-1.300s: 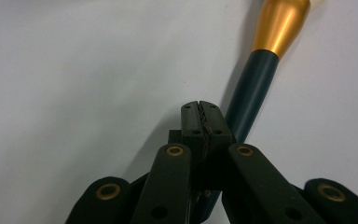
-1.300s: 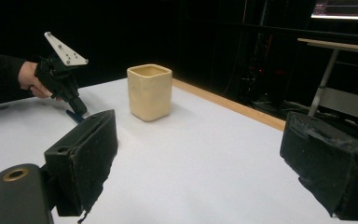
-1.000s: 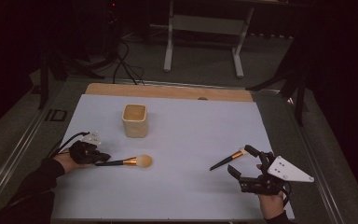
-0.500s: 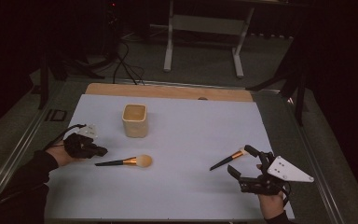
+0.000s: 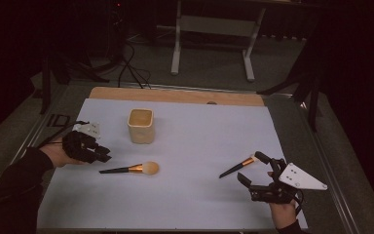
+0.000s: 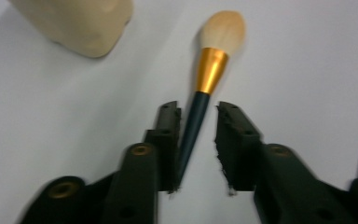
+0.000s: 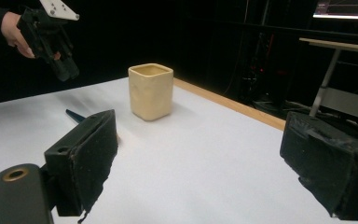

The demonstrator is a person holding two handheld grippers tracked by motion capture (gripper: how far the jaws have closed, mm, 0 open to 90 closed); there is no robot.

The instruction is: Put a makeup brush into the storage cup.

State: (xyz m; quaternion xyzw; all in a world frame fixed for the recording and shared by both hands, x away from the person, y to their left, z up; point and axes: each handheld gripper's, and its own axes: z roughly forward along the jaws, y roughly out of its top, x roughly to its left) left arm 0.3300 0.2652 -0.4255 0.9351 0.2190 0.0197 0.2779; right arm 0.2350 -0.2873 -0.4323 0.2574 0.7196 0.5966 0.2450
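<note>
Brushes lie flat on the white table: the large brush near the left gripper, the small brush just ahead of the right gripper. Cream cup stands upright, apart from both. Left jaws part narrowly astride the handle, nothing held; right jaws wide, empty. Judged step: pickup approach. Next: descend, close on handle.

We see a cream cup, a makeup brush with dark handle, gold ferrule and tan bristles, black jaws, a white table.
</note>
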